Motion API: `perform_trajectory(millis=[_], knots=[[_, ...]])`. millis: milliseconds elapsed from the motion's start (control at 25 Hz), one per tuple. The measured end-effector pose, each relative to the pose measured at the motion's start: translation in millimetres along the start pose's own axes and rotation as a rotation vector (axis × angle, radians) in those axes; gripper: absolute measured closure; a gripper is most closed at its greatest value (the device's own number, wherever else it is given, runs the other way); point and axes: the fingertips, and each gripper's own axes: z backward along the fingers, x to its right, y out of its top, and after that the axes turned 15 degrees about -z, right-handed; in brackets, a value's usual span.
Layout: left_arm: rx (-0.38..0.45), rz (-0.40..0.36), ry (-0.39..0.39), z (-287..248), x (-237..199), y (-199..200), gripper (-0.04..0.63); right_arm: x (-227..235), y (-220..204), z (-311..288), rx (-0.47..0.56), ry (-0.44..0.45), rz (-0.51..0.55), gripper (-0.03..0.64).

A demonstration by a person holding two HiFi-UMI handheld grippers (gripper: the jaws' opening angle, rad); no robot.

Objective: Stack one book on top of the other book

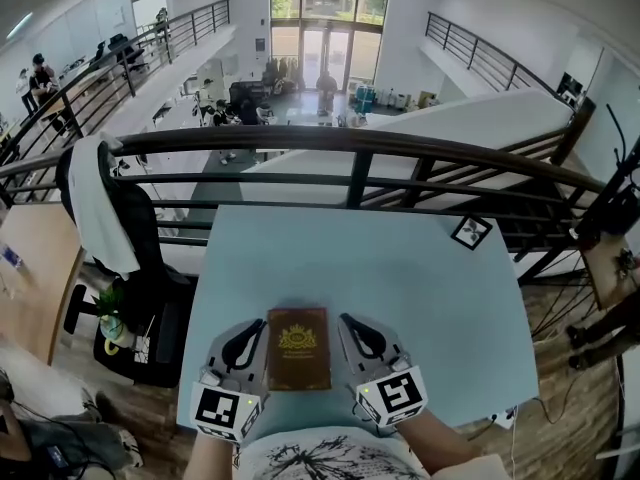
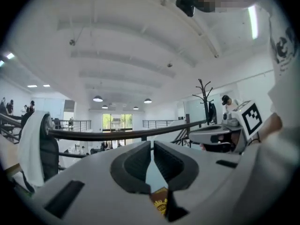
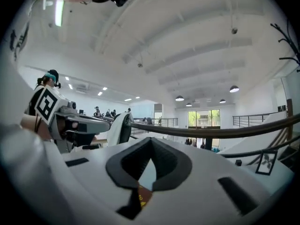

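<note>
Both your tongs are clenched shut on nothing. The left gripper (image 1: 250,330) and right gripper (image 1: 352,326) flank the brown book (image 1: 298,348), which lies flat near the table (image 1: 400,268)'s front edge. Only one cover shows, so I'd guess the other's underneath and stacking's done, can't confirm though

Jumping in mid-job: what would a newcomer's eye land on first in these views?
A brown book with a gold emblem lies near the front edge of the light blue table. The left gripper and right gripper flank it, their fingers shut with nothing between them. Behind the table, a dark railing overlooks a lower floor.
</note>
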Motion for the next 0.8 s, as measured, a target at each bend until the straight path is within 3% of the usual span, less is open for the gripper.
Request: perform_trajectory(millis=[160, 320, 520, 800], knots=[[0.102, -0.040, 0.032, 6.0, -1.2, 28.9, 0.574, -2.0, 27.5, 11.0, 0.114, 0.029, 0.027, 0.623], [0.110, -0.028, 0.053, 8.3, -0.1, 34.3, 0.574, 2.0, 39.0, 20.2, 0.166, 0.017, 0.037, 0.624], [0.106, 0.004, 0.069, 10.1, 1.2, 34.1, 0.580, 12.6, 42.8, 24.3, 0.176, -0.008, 0.020, 0.624], [0.093, 0.018, 0.073, 12.2, 5.6, 34.9, 0.581, 19.4, 26.1, 22.3, 0.114, -0.025, 0.047, 0.624]])
